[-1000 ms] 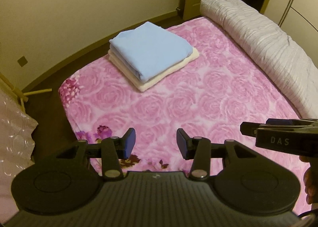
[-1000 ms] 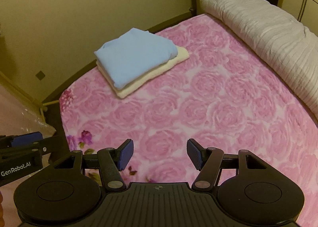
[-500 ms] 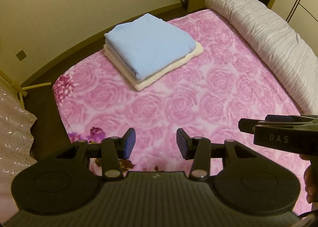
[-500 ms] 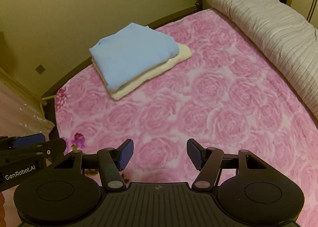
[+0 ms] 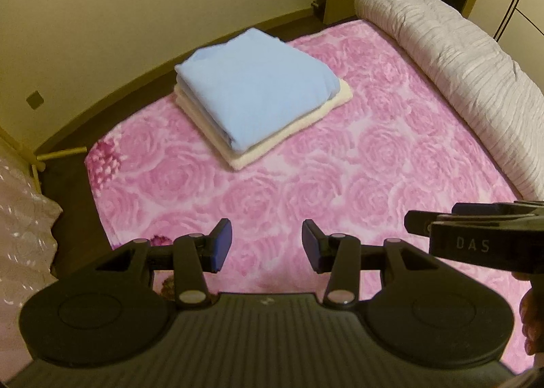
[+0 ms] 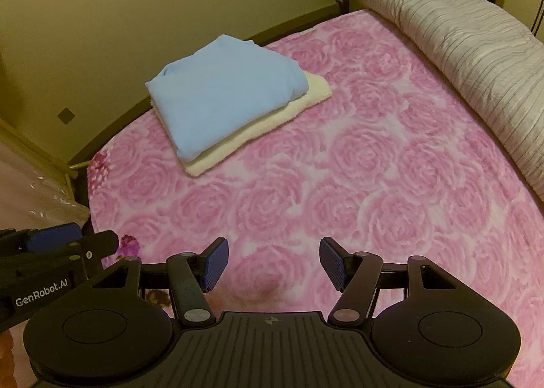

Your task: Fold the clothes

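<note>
Both grippers, left gripper (image 5: 267,245) & right gripper (image 6: 273,264), spread, empty; folded blue garment (image 5: 255,95) stacked on cream one (image 5: 326,111), prob out of the way

bedroom, rose-print bed (image 5: 340,184), rolled quilt (image 5: 459,65)

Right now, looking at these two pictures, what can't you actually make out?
- Cream cloth: the blue cloth on top hides most of it in both views.
- How many items the stack holds: only folded edges show.
- Rolled quilt: cut off by the right edge, both views.
- Near part of the pink blanket: hidden behind the left gripper and right gripper.
- The person: only fingers at the left view's edge.
</note>
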Demonstrator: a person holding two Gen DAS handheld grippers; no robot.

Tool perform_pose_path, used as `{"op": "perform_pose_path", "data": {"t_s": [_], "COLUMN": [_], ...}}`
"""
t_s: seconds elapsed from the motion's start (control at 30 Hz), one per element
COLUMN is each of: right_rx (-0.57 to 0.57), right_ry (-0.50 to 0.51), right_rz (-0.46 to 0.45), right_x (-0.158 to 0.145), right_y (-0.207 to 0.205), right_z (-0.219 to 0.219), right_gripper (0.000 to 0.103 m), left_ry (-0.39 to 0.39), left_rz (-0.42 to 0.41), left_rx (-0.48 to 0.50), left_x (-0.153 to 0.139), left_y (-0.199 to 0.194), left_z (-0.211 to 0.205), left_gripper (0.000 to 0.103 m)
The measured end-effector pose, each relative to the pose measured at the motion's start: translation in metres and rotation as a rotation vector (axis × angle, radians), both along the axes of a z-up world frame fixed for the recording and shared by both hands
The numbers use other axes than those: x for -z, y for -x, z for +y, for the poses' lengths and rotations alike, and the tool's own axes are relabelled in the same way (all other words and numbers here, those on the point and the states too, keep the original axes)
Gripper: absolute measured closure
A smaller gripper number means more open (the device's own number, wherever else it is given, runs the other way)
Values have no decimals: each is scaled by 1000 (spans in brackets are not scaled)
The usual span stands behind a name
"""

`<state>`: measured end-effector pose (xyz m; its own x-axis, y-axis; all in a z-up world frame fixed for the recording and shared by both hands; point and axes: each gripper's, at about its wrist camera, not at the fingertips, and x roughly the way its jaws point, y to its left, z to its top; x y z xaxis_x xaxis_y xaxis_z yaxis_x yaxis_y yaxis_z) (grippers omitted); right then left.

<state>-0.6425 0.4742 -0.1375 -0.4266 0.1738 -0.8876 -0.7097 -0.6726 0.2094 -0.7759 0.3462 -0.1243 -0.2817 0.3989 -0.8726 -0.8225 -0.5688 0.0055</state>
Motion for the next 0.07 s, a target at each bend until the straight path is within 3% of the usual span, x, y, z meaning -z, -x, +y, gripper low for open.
{"op": "perform_pose_path", "data": {"t_s": [0.07], "right_rx": [1], "right_ry": [-3], "right_rz": [5], "right_x": [-2], "right_y": [1], "right_z": [-1], "right_gripper": [40], "left_ry": [-4], "left_rz": [1], "left_rx": [-4], "left_x": [-2], "left_y": [2], "left_z": [0], "left_gripper": [62]}}
